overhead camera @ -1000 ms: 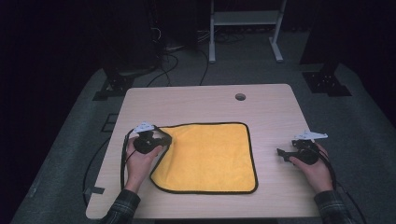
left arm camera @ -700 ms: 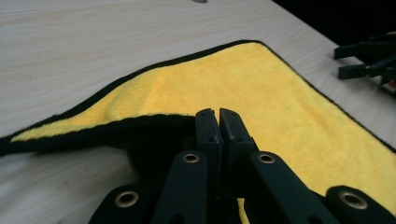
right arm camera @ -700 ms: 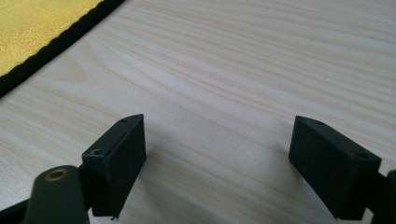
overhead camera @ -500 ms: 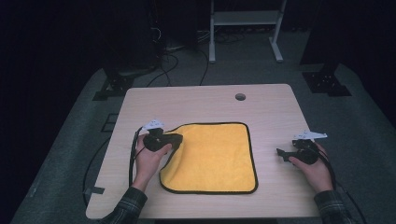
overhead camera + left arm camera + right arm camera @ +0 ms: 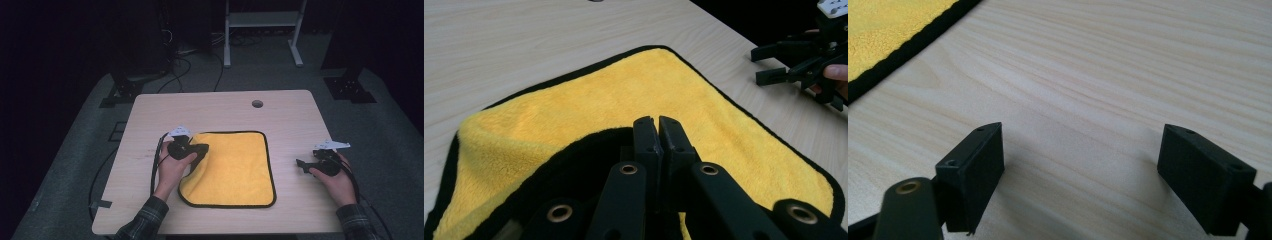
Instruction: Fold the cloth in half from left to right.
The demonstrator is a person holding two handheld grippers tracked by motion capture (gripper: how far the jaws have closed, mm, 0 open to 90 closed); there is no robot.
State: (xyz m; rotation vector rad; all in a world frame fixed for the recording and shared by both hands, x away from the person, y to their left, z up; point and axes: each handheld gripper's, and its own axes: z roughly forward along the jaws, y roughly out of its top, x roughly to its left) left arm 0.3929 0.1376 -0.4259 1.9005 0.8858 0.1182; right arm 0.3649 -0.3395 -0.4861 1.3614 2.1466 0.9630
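While the left gripper point(image 5: 199, 150) pinches the yellow cloth's point(image 5: 235, 167) edge, the right gripper's point(image 5: 305, 164) jaws gape over the table point(image 5: 220, 107).

A lab or studio set up for recording: a lone wooden table point(image 5: 220, 112) stands on grey carpet point(image 5: 75, 175) among dark surroundings, with cables point(image 5: 185, 60) and a metal stand point(image 5: 262, 30) at the frame's top.

No lettering to read anywhere here: no label, brand, number or sign comes through in any view.
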